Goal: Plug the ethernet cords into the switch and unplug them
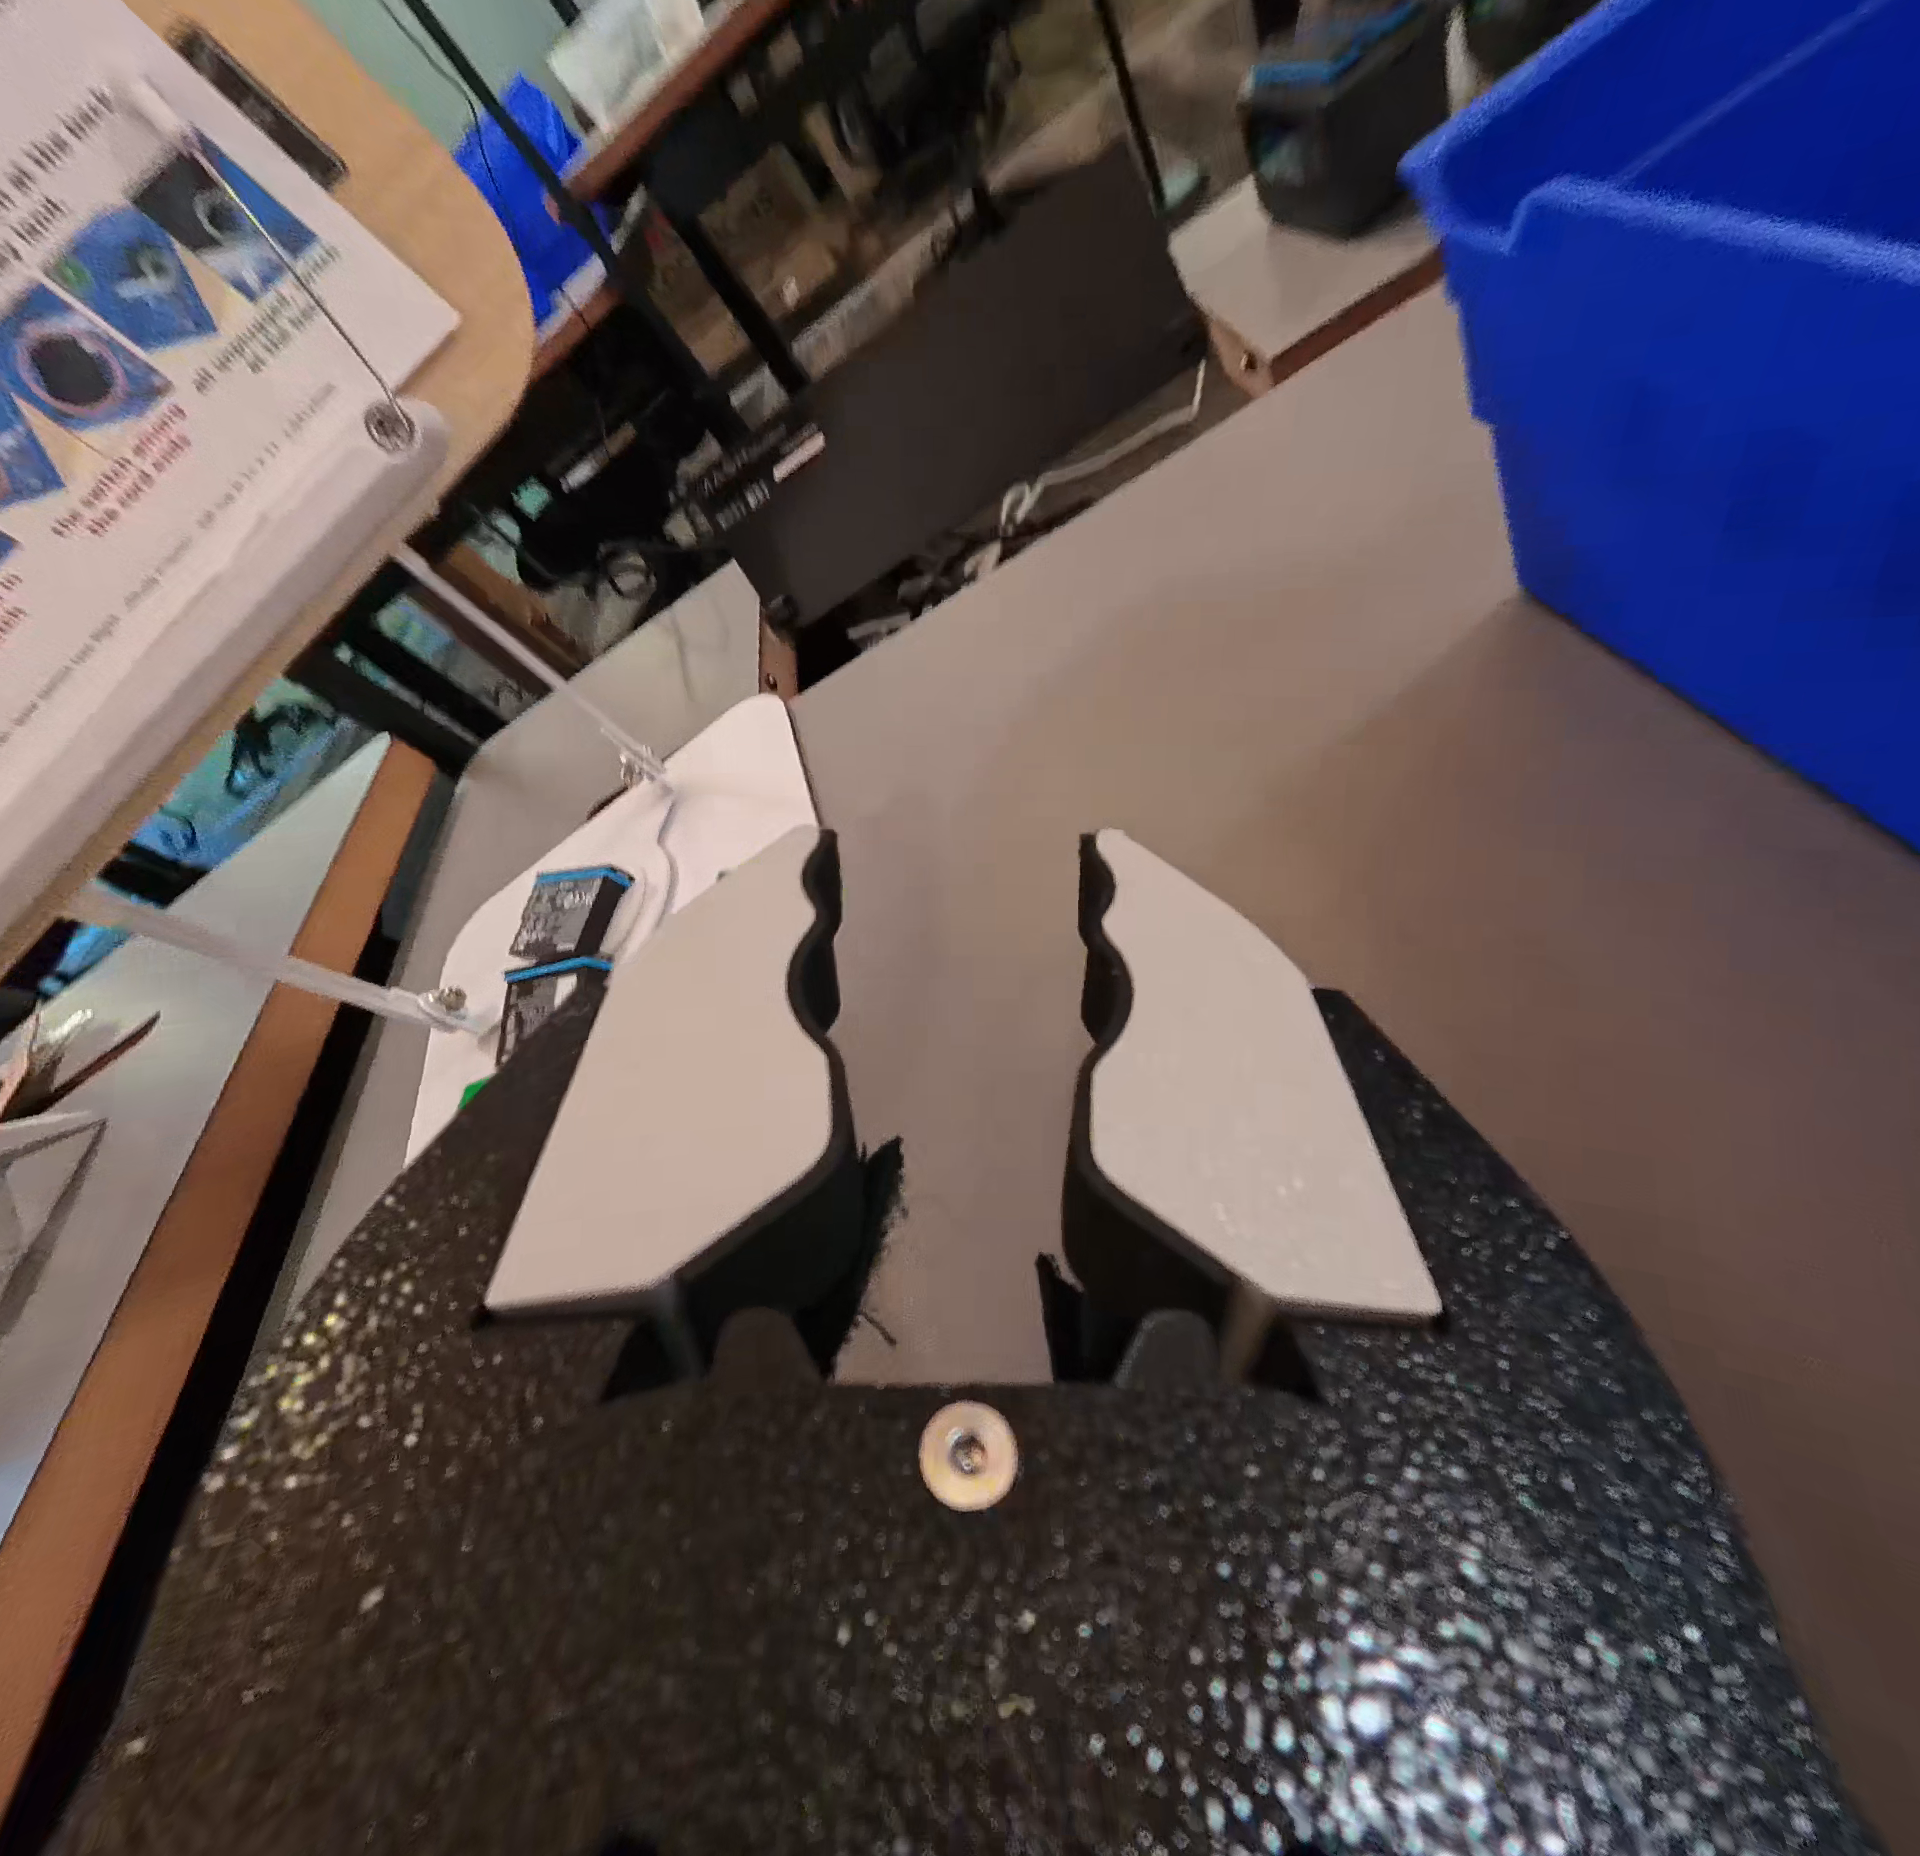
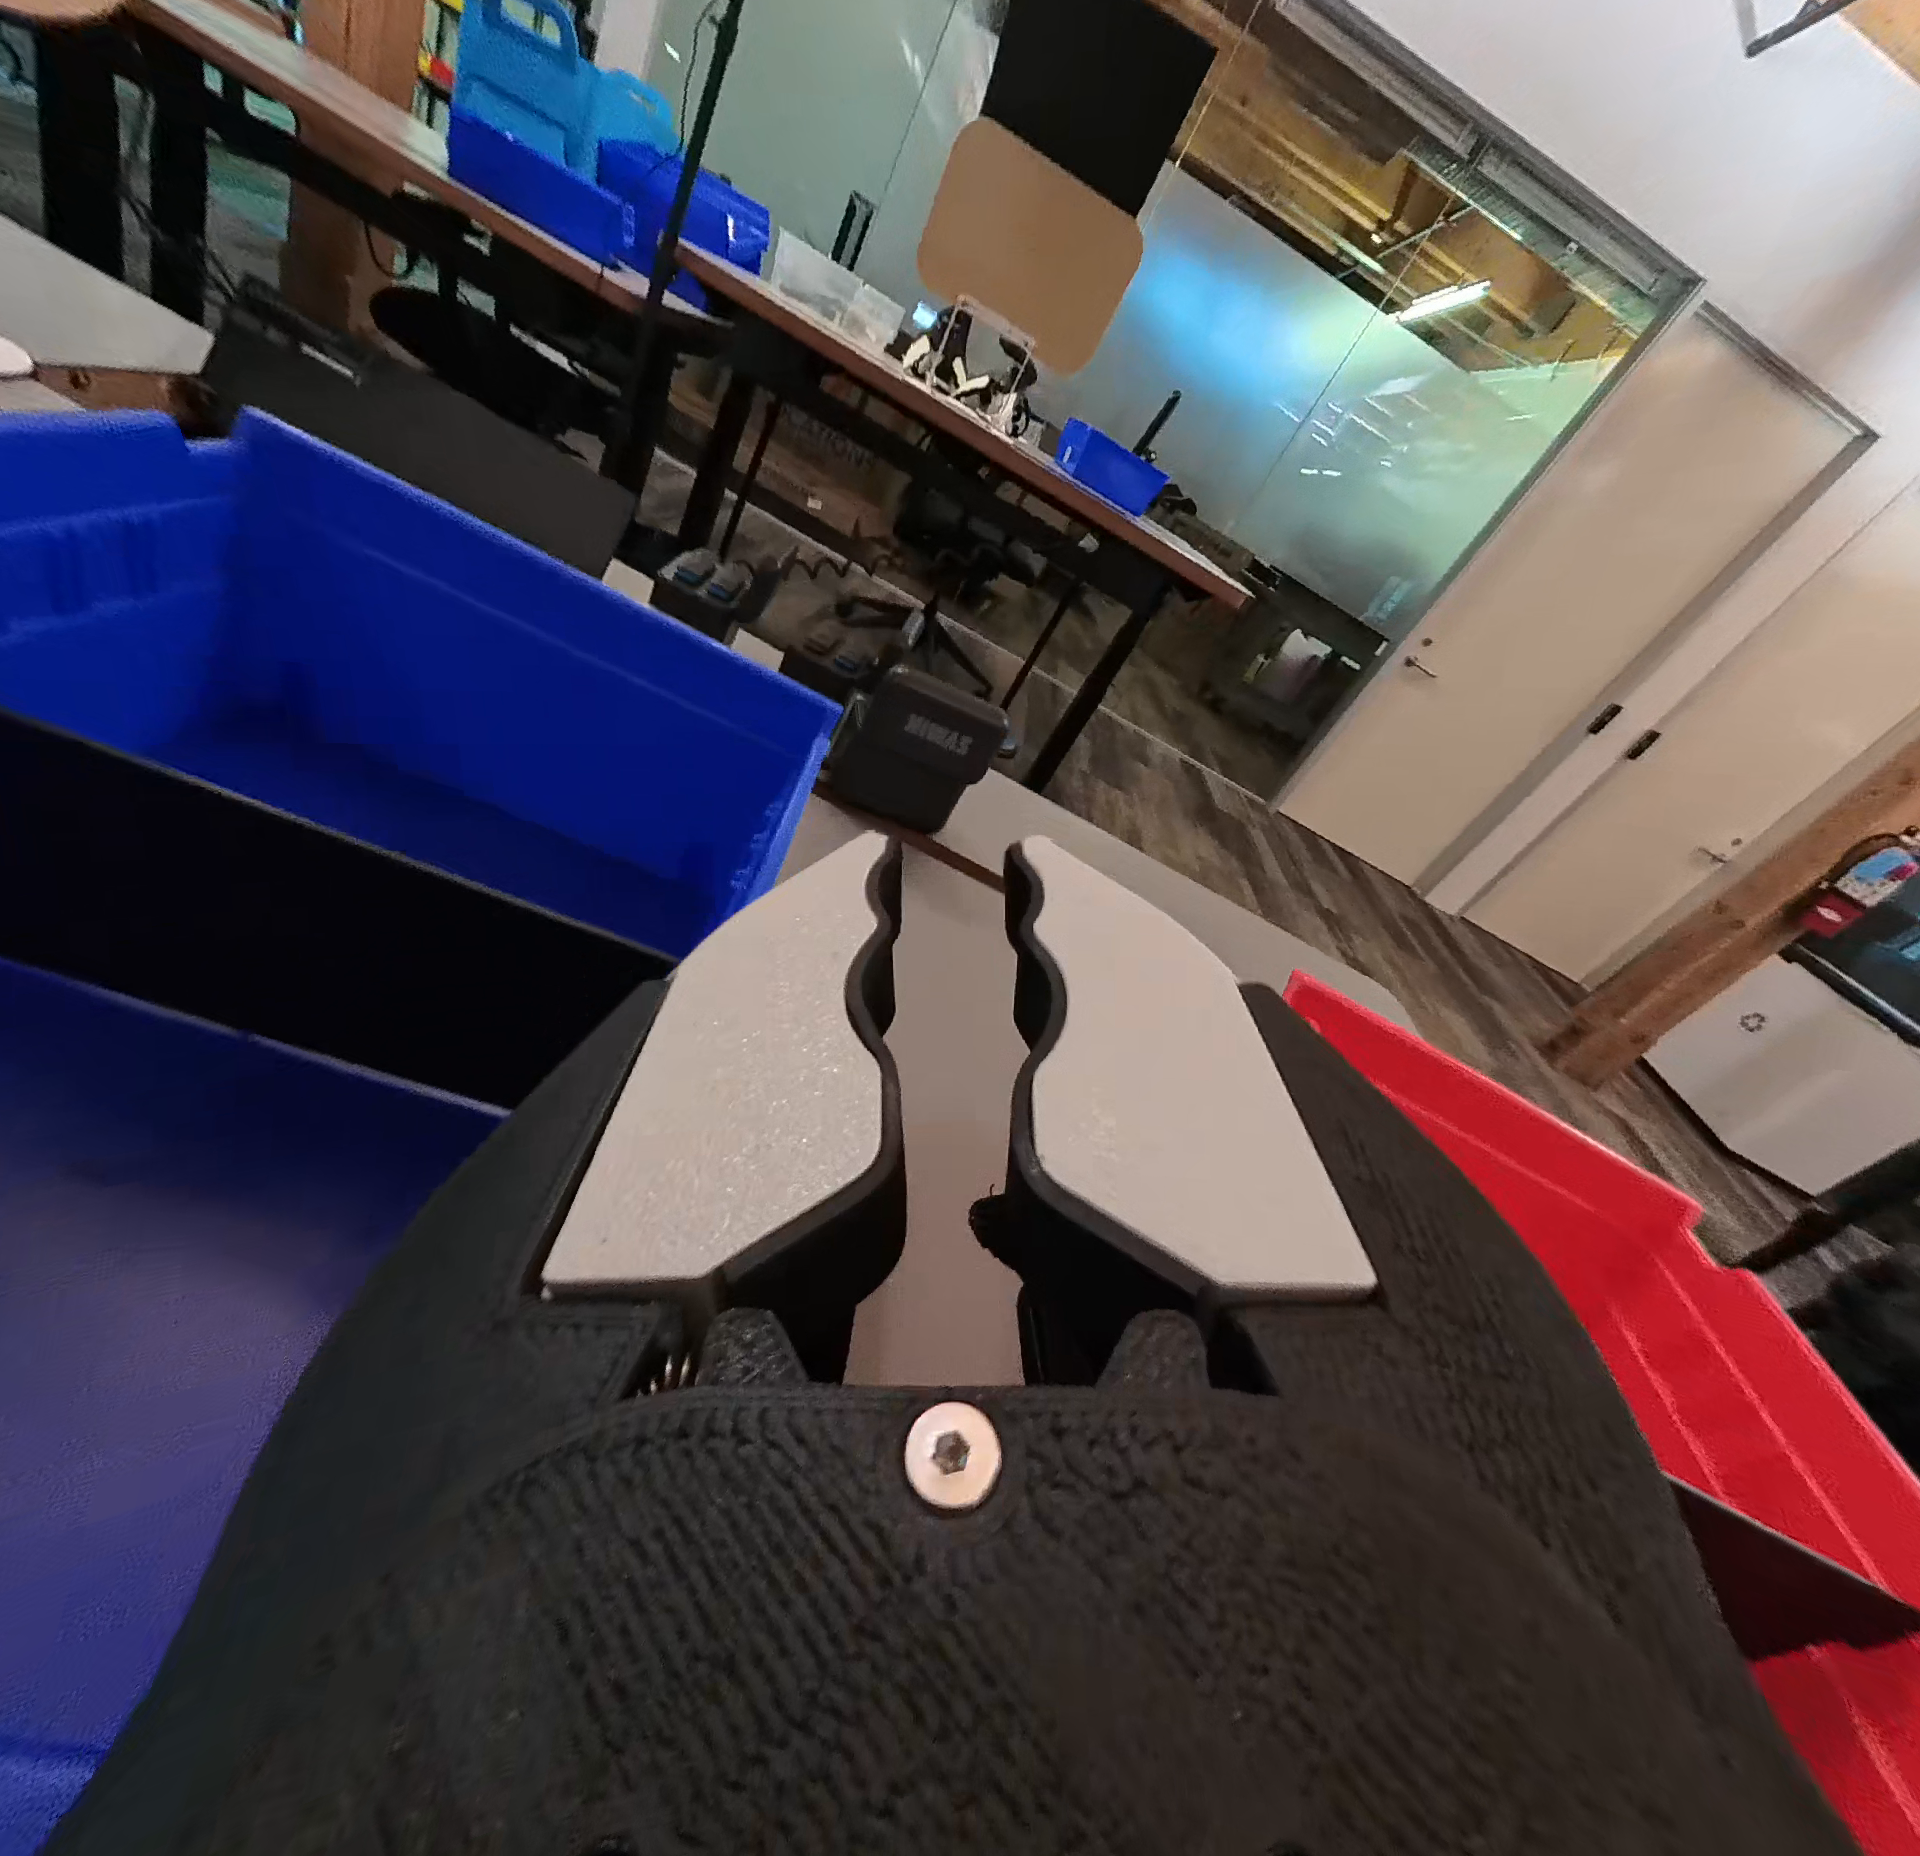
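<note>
Two empty tools, left tool (image 1: 956, 861) parted, right tool (image 2: 951, 861) narrower, blue bin (image 2: 436, 663) beside

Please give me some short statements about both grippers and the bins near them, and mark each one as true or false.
1. The left gripper is open, with nothing between its fingers. True.
2. A red bin stands to the right of the left gripper. False: it is a blue bin.
3. Two small black blocks with blue tops lie to the left of the left gripper. True.
4. The right gripper holds a black case. False: it holds nothing; the black case sits farther off on the table.
5. A red bin is on the right of the right gripper. True.
</note>
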`<act>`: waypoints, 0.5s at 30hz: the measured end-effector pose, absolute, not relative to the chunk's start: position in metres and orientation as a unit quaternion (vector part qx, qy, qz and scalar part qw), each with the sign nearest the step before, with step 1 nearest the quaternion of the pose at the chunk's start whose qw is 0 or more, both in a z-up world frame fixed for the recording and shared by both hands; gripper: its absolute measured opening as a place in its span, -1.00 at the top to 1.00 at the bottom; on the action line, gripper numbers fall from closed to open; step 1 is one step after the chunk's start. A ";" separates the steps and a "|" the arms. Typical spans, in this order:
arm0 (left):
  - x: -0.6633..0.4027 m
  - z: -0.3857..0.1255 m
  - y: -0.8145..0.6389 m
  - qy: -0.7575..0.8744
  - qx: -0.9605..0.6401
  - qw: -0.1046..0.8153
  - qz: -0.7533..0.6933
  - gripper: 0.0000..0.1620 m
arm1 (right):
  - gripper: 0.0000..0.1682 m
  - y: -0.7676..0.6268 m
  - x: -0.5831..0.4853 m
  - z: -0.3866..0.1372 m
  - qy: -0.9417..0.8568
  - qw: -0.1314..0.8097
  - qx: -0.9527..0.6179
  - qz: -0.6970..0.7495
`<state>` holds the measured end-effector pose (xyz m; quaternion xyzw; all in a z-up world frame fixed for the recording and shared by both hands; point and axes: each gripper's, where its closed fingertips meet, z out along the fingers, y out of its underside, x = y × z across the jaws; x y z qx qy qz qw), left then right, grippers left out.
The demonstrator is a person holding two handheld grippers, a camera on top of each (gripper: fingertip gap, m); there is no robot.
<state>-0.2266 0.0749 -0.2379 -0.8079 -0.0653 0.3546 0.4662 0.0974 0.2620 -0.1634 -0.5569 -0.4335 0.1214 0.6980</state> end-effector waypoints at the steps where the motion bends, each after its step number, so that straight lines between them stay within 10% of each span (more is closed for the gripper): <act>1: -0.221 -0.235 0.076 -0.060 -0.796 0.486 0.354 0.49 | 0.79 0.262 0.098 -0.167 -0.434 0.695 -0.560 0.119; 15: -0.165 -0.215 0.076 -0.060 -0.704 0.683 0.184 0.58 | 0.67 0.229 0.134 -0.177 -0.462 0.631 -0.598 0.177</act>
